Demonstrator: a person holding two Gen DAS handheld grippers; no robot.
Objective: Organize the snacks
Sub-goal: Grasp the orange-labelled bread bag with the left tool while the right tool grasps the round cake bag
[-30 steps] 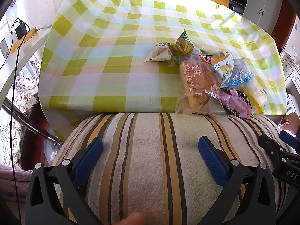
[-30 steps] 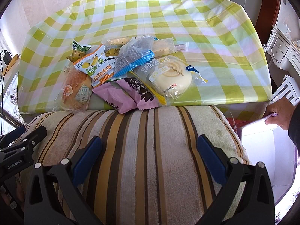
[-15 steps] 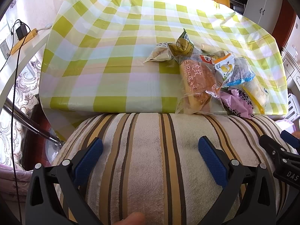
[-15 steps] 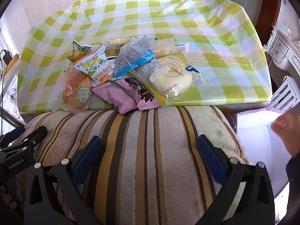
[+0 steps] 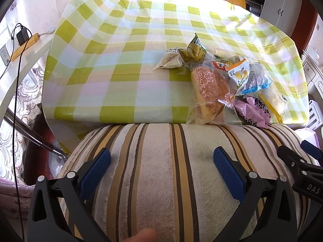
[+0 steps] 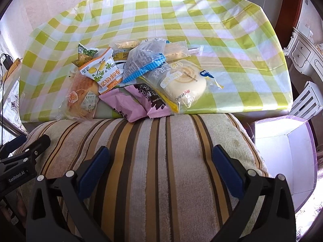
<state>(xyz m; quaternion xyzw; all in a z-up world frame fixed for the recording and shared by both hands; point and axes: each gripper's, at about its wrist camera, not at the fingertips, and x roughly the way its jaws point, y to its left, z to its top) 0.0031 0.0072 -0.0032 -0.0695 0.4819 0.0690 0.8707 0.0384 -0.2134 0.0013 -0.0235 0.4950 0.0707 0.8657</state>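
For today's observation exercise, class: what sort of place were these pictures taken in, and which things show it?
Most likely a home living or dining room: a table under a checked tablecloth with packaged snacks, a striped towel-covered cushion, and white cabinets beyond.

Green-checked tablecloth (image 6: 201, 24) as landmark. Striped towel-covered cushion (image 6: 161, 161) against its near edge. Open white box (image 6: 282, 151) beside near right corner. Black adapter (image 5: 22, 37) off its left side.

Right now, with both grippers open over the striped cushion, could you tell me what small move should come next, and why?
Probably ease the right gripper forward toward the pink snack packets. They lie nearest, overhanging the table edge onto the striped cushion, and the open white box waits just to its right.
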